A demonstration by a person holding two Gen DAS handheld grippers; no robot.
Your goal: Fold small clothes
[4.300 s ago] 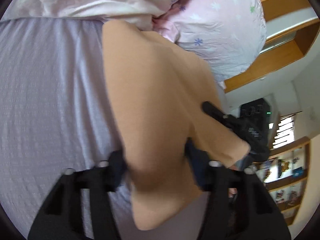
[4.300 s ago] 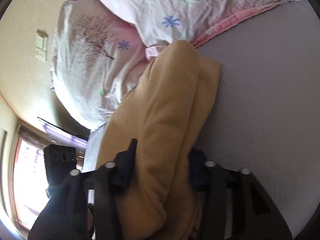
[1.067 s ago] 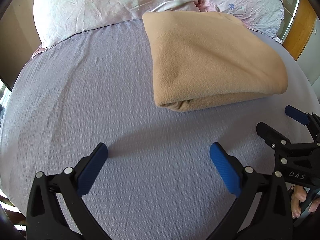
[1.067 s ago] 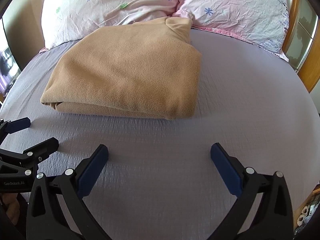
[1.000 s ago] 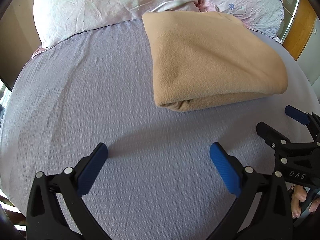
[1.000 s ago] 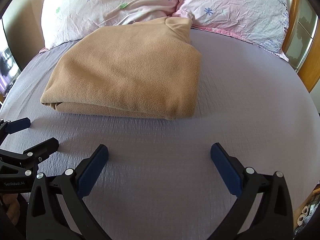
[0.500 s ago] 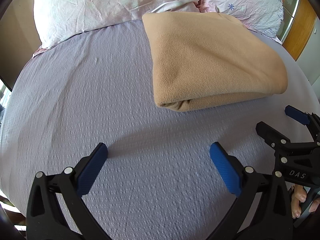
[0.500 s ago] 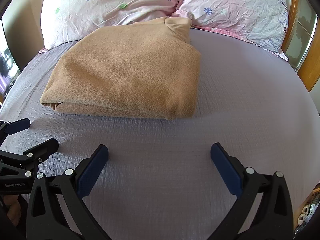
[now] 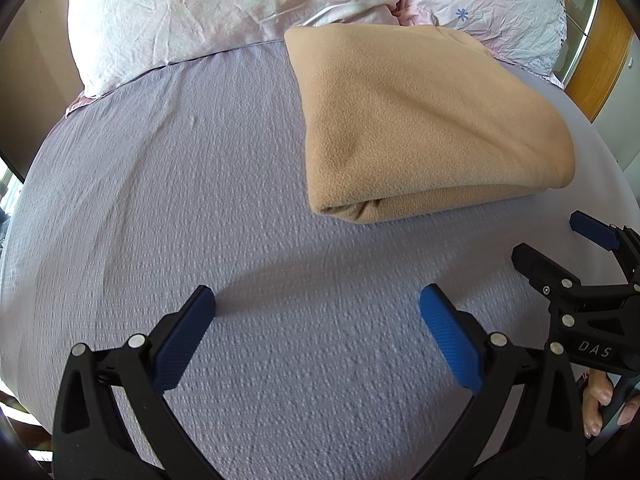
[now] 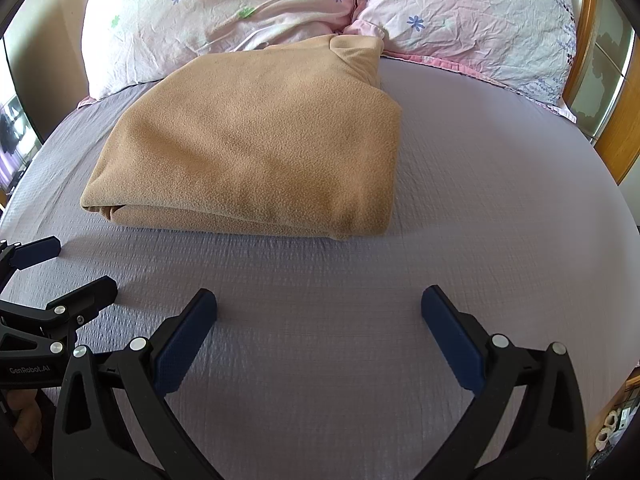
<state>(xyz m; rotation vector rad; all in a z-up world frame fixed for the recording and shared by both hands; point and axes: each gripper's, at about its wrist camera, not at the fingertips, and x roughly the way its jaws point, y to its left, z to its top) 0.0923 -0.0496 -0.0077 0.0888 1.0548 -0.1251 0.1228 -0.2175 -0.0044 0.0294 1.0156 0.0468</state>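
Note:
A tan fleece garment [image 9: 420, 120] lies folded in a flat rectangle on the lilac bed sheet [image 9: 200, 200], its far edge against the pillows. It also shows in the right wrist view [image 10: 256, 148]. My left gripper [image 9: 318, 316] is open and empty, low over the sheet, near and to the left of the garment. My right gripper [image 10: 319, 314] is open and empty, near and to the right of the garment. Each gripper shows at the edge of the other's view, the right one [image 9: 560, 256] and the left one [image 10: 64, 276].
Two pink floral pillows [image 10: 224, 12] [image 10: 480, 16] lie along the head of the bed. A wooden bed frame [image 9: 600, 48] stands at the right. The sheet's right side [image 10: 500, 200] is bare.
Since 4.3 s ago both grippers let go of the garment and pulled back toward the foot of the bed. Over the last second nothing has visibly moved.

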